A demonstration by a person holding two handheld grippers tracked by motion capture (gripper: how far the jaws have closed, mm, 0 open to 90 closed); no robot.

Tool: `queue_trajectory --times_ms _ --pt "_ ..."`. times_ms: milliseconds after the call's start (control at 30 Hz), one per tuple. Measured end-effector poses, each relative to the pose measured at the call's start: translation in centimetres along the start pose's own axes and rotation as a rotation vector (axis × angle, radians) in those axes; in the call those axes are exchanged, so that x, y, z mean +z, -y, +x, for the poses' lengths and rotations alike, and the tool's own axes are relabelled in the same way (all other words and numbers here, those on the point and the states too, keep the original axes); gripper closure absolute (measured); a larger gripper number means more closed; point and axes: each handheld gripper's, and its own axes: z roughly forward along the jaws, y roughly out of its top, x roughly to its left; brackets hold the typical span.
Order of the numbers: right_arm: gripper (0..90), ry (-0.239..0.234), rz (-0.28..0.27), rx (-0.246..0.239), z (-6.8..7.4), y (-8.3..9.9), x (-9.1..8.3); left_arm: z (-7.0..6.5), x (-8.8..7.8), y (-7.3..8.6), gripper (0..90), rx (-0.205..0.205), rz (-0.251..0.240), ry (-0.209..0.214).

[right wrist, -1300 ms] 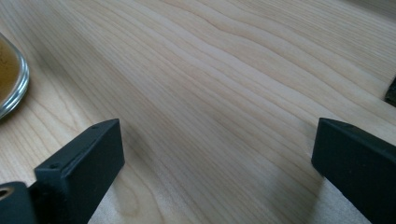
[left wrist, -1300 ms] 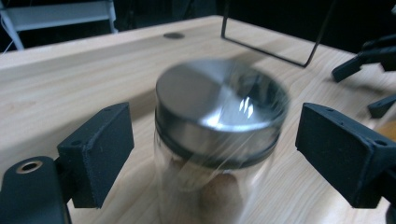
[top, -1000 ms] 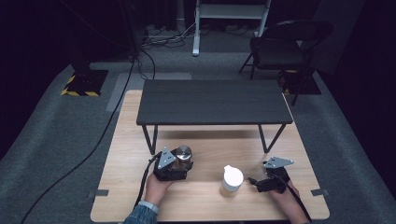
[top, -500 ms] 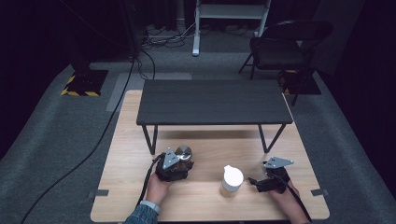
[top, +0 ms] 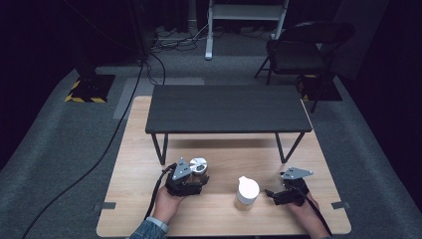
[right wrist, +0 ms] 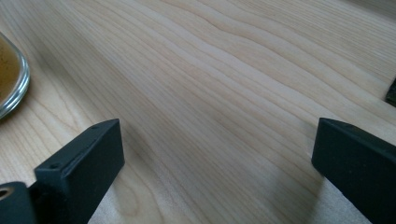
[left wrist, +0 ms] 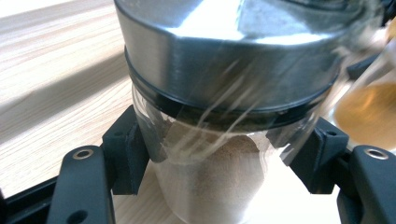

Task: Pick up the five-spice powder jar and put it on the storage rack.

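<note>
Since the earlier frames the left gripper has closed on the jar and sits a little higher in the high view, the jar with it; the right gripper and the white-lidded container are where they were.

Jar: glass body, brushed metal lid, tan powder inside up to roughly the lower rim of the lid. In the high view the lid faces up, so the long axis looks near upright. In the left gripper view the jar fills the gap between the jaws, lid toward the top of the view; the glass is blurred. Whether its base is clear of the surface I cannot tell.

Left gripper: jaws drawn in, both pads pressed on the glass wall just under the lid, one on each side. The hand holds it at the near left part of the surface, in front of the low black bench.

Right gripper: jaws wide apart in the right gripper view, with bare wood between them. It rests low at the near right of the surface, just beside the white-lidded container and apart from it.
</note>
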Motion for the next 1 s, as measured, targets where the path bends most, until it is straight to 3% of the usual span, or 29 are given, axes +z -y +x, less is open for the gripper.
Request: queue_trajectory --times_ms 300,467,500,533,733,800,1000 --pt "1.9 -0.002 0.000 0.000 -0.1 -0.1 0.1 -1.0 -2.6 -5.0 30.8 0.054 -0.089 0.014" --pt "1.9 -0.003 0.000 -0.002 -0.2 -0.2 0.2 -0.9 -4.2 -8.7 30.9 0.068 -0.127 0.040" --pt "1.9 -0.003 0.000 -0.002 -0.2 -0.2 0.2 -1.0 -4.9 -10.6 30.9 0.083 -0.134 0.035" --pt "1.9 -0.003 0.000 -0.002 -0.2 -0.2 0.2 -1.0 -4.9 -10.6 30.9 0.083 -0.134 0.035" --pt "1.9 -0.003 0.000 -0.002 -0.2 -0.2 0.2 -2.1 -5.9 -15.5 30.9 0.103 -0.148 -0.036" --pt "1.9 -0.004 0.000 -0.002 -0.2 -0.2 0.2 -1.9 -5.7 -16.5 30.9 0.084 -0.159 -0.042" --pt "1.9 -0.004 0.000 -0.003 -0.2 -0.2 0.2 -1.4 -4.1 -18.6 30.9 0.076 -0.142 -0.089"
